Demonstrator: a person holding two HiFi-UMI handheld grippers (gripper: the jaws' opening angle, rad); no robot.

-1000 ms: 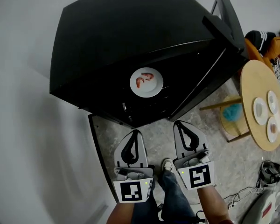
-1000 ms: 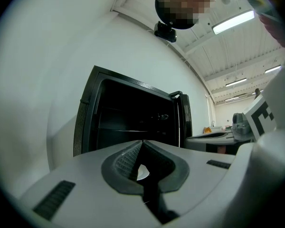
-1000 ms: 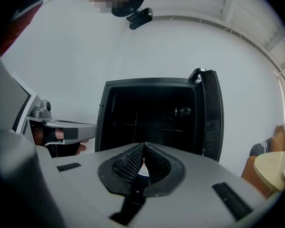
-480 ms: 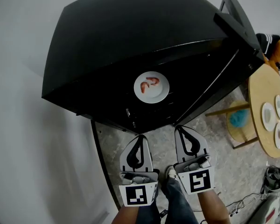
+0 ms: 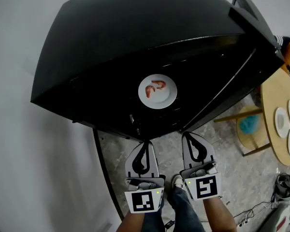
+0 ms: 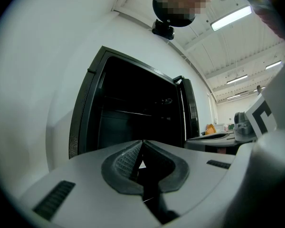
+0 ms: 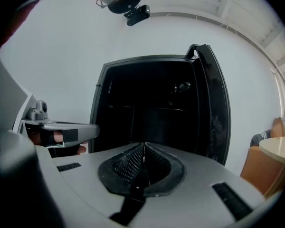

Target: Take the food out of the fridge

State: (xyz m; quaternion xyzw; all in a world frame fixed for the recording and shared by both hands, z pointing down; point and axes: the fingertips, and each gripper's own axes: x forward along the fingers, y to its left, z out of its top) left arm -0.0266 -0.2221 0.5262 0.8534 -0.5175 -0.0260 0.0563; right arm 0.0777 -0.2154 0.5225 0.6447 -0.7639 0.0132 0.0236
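A white plate point(image 5: 157, 91) with red shrimp point(image 5: 158, 86) on it rests on a shelf inside the black fridge point(image 5: 135, 33), whose door point(image 5: 253, 18) stands open to the right. My left gripper point(image 5: 146, 142) and right gripper point(image 5: 186, 134) hang side by side just outside the fridge's front edge, pointing into it, short of the plate. Both are shut with nothing between the jaws. In the left gripper view the left gripper point(image 6: 142, 142) faces the dark fridge interior point(image 6: 133, 118). The right gripper point(image 7: 144, 145) faces the same opening point(image 7: 152, 113), with the door point(image 7: 213, 108) at its right; the plate is hidden there.
A round wooden table point(image 5: 275, 98) with small white dishes stands right of the door, a teal thing point(image 5: 248, 123) beneath it. A white wall runs along the left. The person's leg and shoe point(image 5: 176, 181) are below the grippers. Gear and cables lie on the floor point(image 5: 284, 182).
Both grippers have sunk a little together, still shut. The fridge fills more of the head view and the round table has slid toward the right edge.
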